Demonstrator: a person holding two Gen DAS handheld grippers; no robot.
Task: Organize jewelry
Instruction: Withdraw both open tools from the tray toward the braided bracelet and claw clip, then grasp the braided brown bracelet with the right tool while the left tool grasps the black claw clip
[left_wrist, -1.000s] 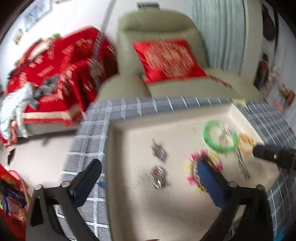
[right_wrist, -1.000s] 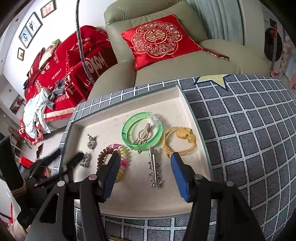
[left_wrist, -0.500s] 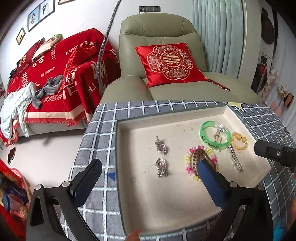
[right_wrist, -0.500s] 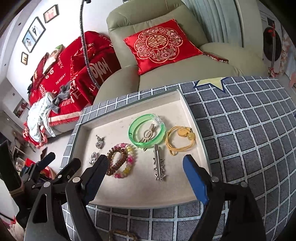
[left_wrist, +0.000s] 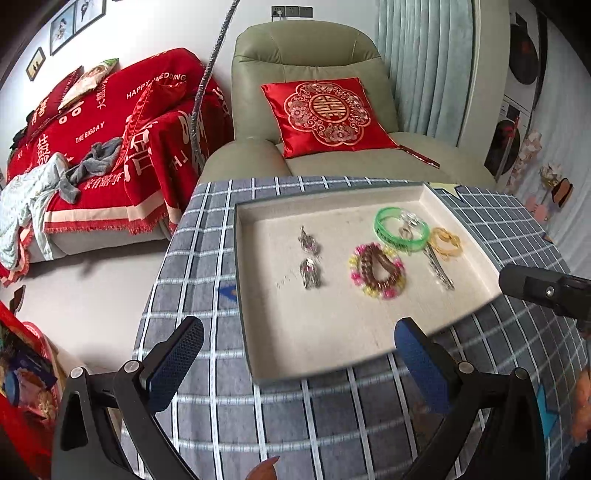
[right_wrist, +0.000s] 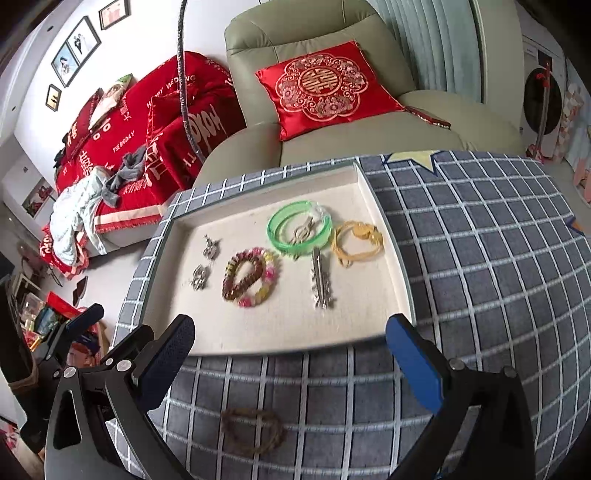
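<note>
A beige jewelry tray (left_wrist: 332, 332) (right_wrist: 280, 338) lies on a grey checked cloth. In it are two silver pendants (left_wrist: 310, 258) (right_wrist: 205, 264), a pink-yellow bead bracelet around a brown one (left_wrist: 376, 271) (right_wrist: 249, 277), a green bangle (left_wrist: 400, 227) (right_wrist: 299, 230), a silver hair clip (left_wrist: 437, 267) (right_wrist: 320, 280) and a yellow cord bracelet (left_wrist: 447, 242) (right_wrist: 356, 242). A brown bead bracelet (right_wrist: 255, 430) lies on the cloth in front of the tray. My left gripper (left_wrist: 295, 354) and right gripper (right_wrist: 290, 350) are open and empty, near the tray's front edge.
The right gripper's tip (left_wrist: 543, 291) shows at the right of the left wrist view; the left gripper (right_wrist: 70, 332) shows at the left of the right wrist view. Behind the table stand a beige armchair (left_wrist: 314, 110) with a red cushion (right_wrist: 325, 88) and a red-covered sofa (left_wrist: 92, 147).
Both grippers have drawn back from over the tray toward its front edge. The right gripper has opened wider. The brown bracelet on the cloth has come into view.
</note>
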